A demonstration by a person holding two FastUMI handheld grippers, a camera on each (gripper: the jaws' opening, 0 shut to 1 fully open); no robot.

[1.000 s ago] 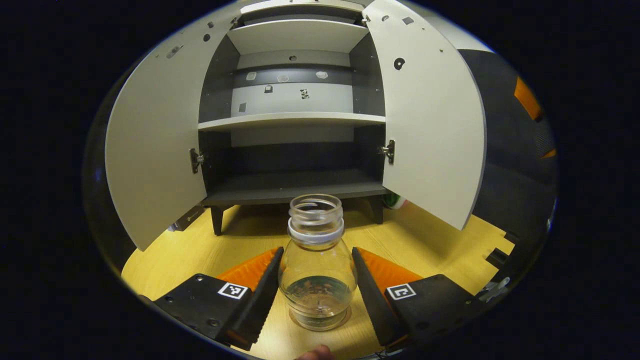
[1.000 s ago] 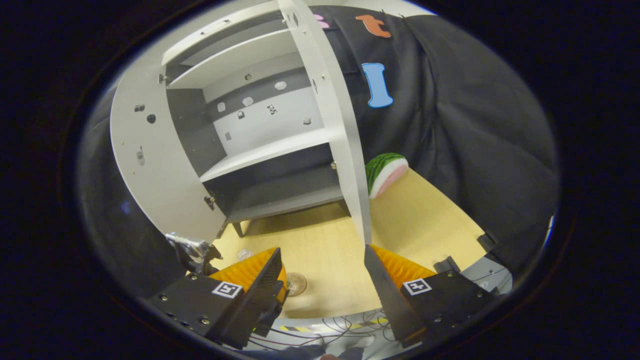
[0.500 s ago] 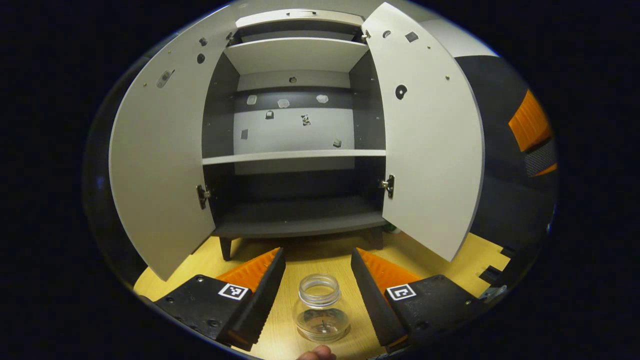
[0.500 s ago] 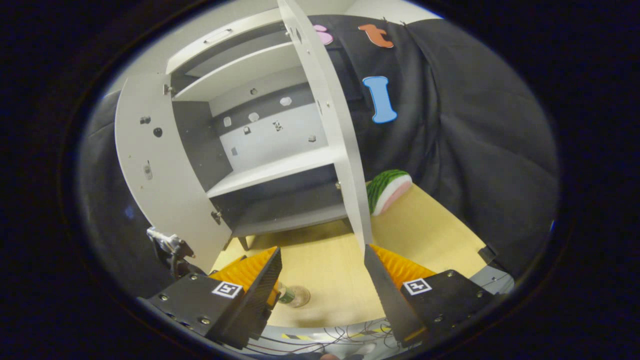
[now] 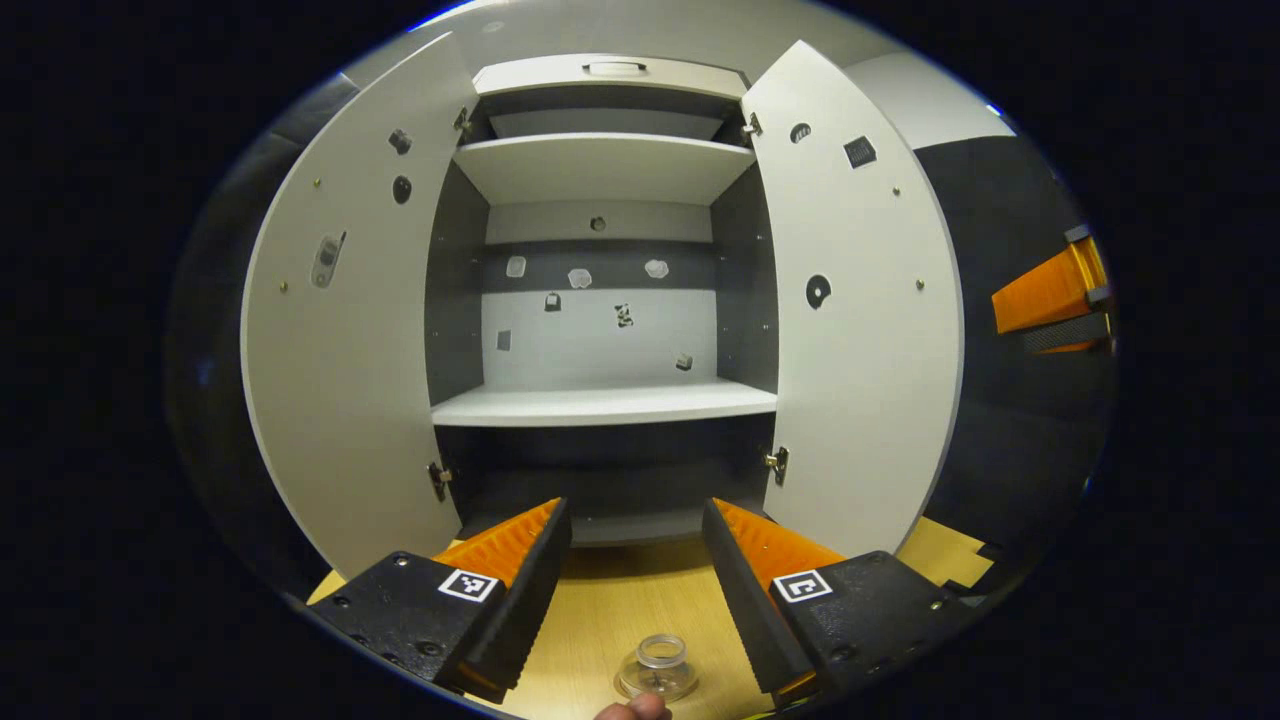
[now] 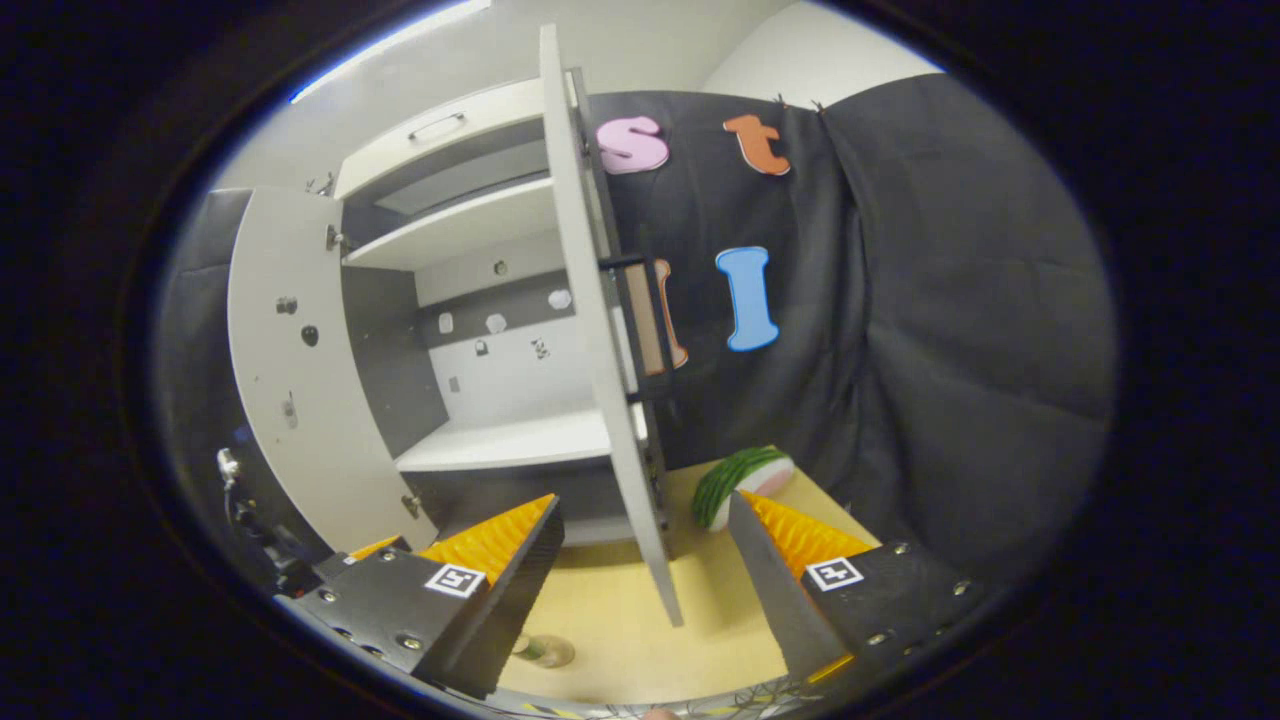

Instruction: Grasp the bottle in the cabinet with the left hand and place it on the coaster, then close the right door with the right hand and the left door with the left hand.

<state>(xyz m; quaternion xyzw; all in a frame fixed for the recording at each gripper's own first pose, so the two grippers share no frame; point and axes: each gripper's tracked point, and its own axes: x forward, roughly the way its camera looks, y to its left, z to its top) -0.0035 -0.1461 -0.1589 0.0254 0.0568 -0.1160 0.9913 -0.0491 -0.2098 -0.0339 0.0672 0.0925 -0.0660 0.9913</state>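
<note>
The clear glass bottle (image 5: 657,668), without a cap, stands upright on the wooden table (image 5: 600,620), low between and below my left gripper's fingers. My left gripper (image 5: 635,560) is open, well above the bottle and apart from it. The grey cabinet (image 5: 600,400) stands ahead with its left door (image 5: 340,380) and right door (image 5: 860,340) swung wide. In the right gripper view the right door (image 6: 595,350) is edge-on straight ahead, its handle (image 6: 645,330) on the outer face. My right gripper (image 6: 645,570) is open and holds nothing. The bottle (image 6: 540,650) peeks out by its left finger, on what looks like a round coaster.
A watermelon slice (image 6: 735,480) lies on the table behind the right door. The cabinet shelves (image 5: 605,405) are bare. The other gripper's finger (image 5: 1050,295) shows at the far right of the left gripper view. Black cloth walls close in on the right.
My left gripper has risen and drawn back from the bottle, which stays on the table. My right gripper has risen too, and the right door's edge now stands in front of it.
</note>
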